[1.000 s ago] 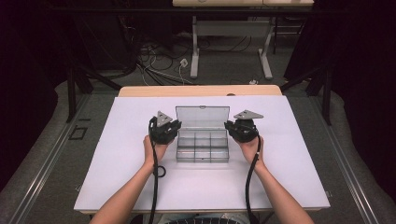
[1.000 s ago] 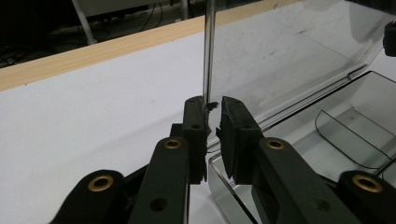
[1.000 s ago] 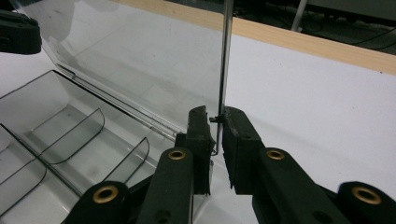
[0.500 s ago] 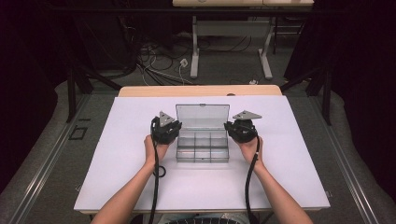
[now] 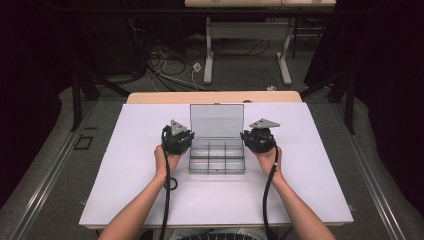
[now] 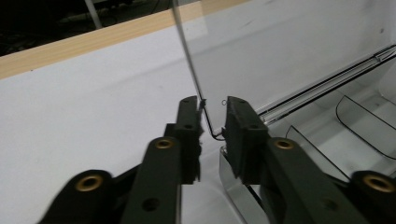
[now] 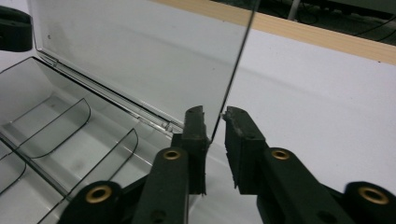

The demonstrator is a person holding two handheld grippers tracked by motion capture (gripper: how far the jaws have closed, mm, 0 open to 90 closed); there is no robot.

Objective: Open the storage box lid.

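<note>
Two claws flanking clear box point(image 5: 217, 159), upright lid point(image 5: 216, 120) edges between jaws

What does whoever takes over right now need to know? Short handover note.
Left gripper: jaws open, straddling the left edge of the lid, not clamped.
Right gripper: jaws open, straddling the lid's right edge.
Clear compartment box sits mid-table, lid upright, compartments look empty.
Done: lid stands open.
Left: probably close on both edges and swing the lid; direction can't be told.
</note>
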